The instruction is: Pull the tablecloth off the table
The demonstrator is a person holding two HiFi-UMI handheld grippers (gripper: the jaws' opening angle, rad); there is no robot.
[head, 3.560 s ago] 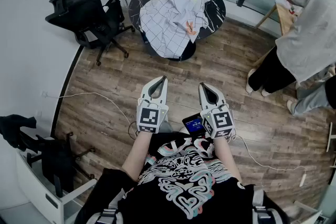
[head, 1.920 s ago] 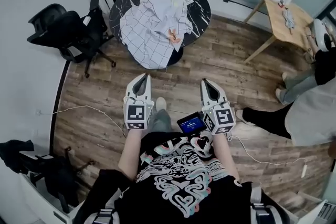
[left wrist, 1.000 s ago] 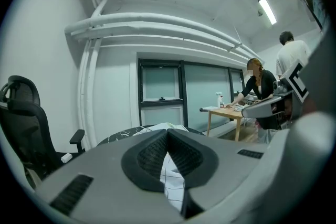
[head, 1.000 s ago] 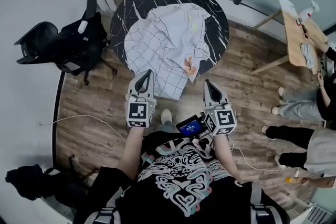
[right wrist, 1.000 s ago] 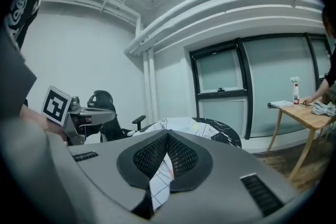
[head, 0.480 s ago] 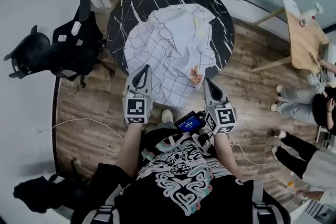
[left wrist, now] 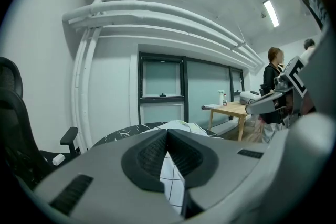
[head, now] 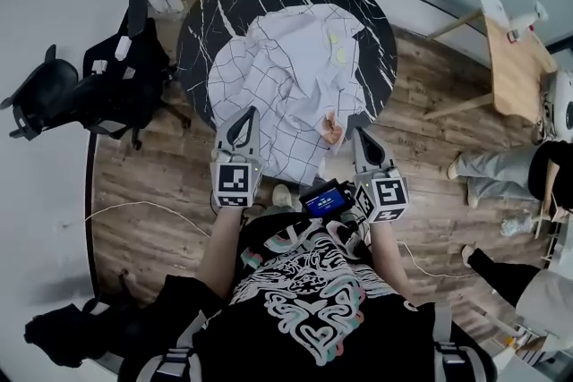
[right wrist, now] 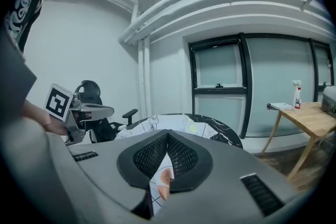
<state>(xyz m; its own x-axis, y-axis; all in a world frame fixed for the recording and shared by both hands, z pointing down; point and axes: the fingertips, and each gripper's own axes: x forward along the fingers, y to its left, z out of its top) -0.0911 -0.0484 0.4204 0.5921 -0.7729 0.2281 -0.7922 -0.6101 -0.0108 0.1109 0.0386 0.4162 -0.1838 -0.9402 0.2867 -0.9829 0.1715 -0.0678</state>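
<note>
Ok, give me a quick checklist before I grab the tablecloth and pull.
1. Open left claw: not ok, shut and empty.
2. Open right claw: not ok, shut and empty.
3. Hanging tablecloth edge in front of both claws: ok.
4. Nothing loose on the tablecloth: not ok, a small orange object lies on it near the right claw.
5. Clear gap between office chair and table: cannot tell.

Tablecloth (head: pixel 291 85) on table (head: pixel 201 22), chair (head: pixel 98 94) to its left, desk (head: pixel 515 67) to its right, cable (head: pixel 152 206) on floor (head: pixel 161 170).
</note>
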